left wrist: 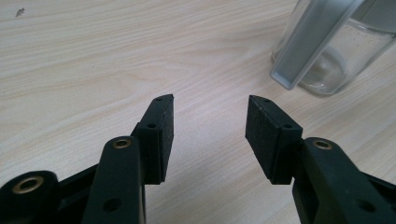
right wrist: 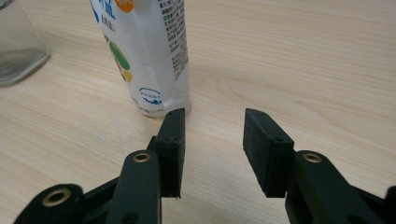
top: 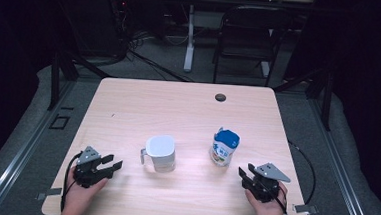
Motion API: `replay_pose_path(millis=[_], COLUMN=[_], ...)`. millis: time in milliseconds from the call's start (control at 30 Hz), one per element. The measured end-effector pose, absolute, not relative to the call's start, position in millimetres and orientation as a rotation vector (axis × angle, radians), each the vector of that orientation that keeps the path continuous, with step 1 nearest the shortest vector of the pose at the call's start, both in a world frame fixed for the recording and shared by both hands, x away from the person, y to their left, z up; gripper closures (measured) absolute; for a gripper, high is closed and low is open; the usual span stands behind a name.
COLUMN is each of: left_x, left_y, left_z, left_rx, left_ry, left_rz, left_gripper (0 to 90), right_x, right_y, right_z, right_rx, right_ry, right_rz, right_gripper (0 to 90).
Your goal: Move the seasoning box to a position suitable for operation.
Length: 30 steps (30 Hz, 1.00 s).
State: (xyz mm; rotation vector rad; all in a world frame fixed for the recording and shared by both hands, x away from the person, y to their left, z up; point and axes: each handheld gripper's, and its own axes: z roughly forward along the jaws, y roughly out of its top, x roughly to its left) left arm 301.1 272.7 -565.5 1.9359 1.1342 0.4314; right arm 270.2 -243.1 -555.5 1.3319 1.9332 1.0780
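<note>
High view: a pale wooden table (top: 128, 108) carries a clear jug (top: 159, 153) with a white lid and a side handle, standing upright near the table's middle, and this jug serves as the landmark for everything else. To the right of the jug, apart from it, a blue-and-white pouch (top: 224, 147) stands upright. To the left of the jug and a little nearer the person, the left gripper (top: 111, 164) rests low over the table in the person's left hand (top: 80, 191), its jaws pointing toward the jug and spread apart with nothing between them. Well to the right of the jug, beyond the pouch and nearer the table's front edge, the right gripper (top: 243, 173) sits in the person's right hand (top: 268, 208), its jaws likewise parted and empty, aimed toward the pouch. Left gripper view has the jug (left wrist: 336, 51) ahead and off to the right of the released jaws, not touching them, with bare wood between the pads. Right gripper view has the pouch (right wrist: 147, 51) just ahead of the left jaw, its base on the table, and the jug's glass wall (right wrist: 18, 46) farther left; whether the jaw tip touches the pouch cannot be told.
</note>
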Motion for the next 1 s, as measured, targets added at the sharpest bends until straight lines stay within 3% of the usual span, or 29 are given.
replay_pose_path(millis=[400,1000], left_x=[305.0,305.0], left_y=[261.7,216.2], left_z=[-564.6,-552.3], left_rx=[1.91,1.967], left_ry=[1.168,1.019], left_rz=[0.448,0.477], left_gripper=[54.6,52.3], right_x=[265.1,251.8], right_y=[-240.7,-249.9], right_z=[-555.2,-555.0], right_rx=[1.301,1.332], right_ry=[1.952,1.928], right_rz=[1.073,1.069], right_gripper=[58.5,55.1])
